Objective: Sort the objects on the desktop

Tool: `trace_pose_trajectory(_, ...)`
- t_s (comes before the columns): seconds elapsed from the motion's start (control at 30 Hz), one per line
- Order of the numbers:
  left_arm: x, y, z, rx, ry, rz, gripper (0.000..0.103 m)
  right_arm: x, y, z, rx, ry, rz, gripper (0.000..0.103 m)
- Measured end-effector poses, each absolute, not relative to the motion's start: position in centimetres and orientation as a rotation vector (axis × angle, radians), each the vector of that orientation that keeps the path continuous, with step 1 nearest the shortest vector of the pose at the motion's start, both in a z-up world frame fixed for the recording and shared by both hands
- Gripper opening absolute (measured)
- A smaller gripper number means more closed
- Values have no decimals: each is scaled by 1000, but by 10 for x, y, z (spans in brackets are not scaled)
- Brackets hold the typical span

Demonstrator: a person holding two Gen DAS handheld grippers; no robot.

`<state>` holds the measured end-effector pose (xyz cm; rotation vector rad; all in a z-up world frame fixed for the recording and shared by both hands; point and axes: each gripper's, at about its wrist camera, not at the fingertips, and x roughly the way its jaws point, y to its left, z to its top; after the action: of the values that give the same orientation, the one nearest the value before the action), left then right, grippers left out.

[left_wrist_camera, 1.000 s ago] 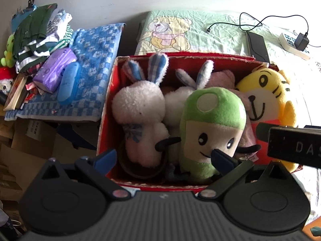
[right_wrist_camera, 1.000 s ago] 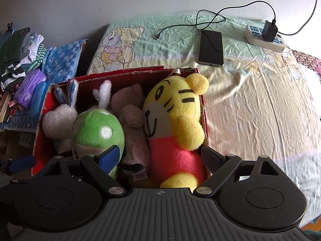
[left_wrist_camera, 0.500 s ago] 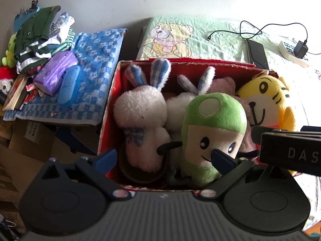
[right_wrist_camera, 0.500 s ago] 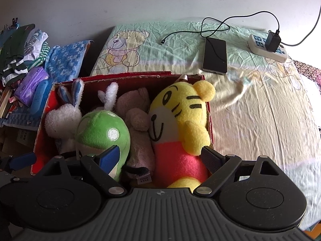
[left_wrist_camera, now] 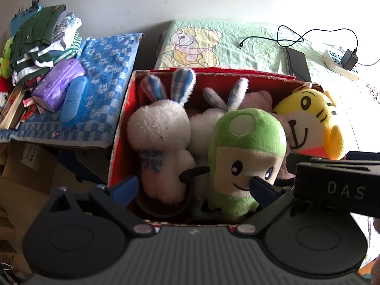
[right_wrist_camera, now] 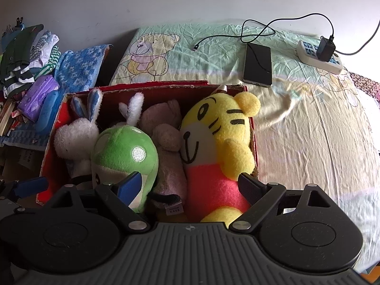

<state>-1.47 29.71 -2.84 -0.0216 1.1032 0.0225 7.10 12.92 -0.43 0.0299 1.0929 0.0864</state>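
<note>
Nearest in, the left claw [left_wrist_camera: 193, 186] hung wide open over the near edge of the red box [left_wrist_camera: 120, 128], its blue-tipped fingers [left_wrist_camera: 124, 186] spread and holding nothing. The right claw [right_wrist_camera: 193, 186] was spread just as wide and empty, above the same box from the 3 o'clock side; its black body crossed the left camera's view at 4 o'clock.

Inside the box, packed tight: the green doll [left_wrist_camera: 247, 156] at the front, upright, face toward the left camera. At its 9 o'clock stood the white rabbit [left_wrist_camera: 161, 140] with blue checked ears, a second rabbit [left_wrist_camera: 209, 123] tucked behind. A pink plush [right_wrist_camera: 166, 142] was squeezed between the green doll and the yellow tiger [right_wrist_camera: 218, 142], which leaned against the box's 3 o'clock wall.

Farther out, a phone [right_wrist_camera: 257, 64] lay on the bed sheet [right_wrist_camera: 308, 130] at 1 o'clock, a black cable [right_wrist_camera: 261, 29] looping beyond it to a power strip [right_wrist_camera: 318, 57]. At 10 o'clock, a blue towel [left_wrist_camera: 106, 71] carried a purple pack [left_wrist_camera: 58, 83], with folded clothes [left_wrist_camera: 35, 47] behind.
</note>
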Motion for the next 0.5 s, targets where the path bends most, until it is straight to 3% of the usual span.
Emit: trace_pose_trajectory(0.5,-19,304,-27,-27,1085,41,98,68,133,-6,42,1086,93,90)
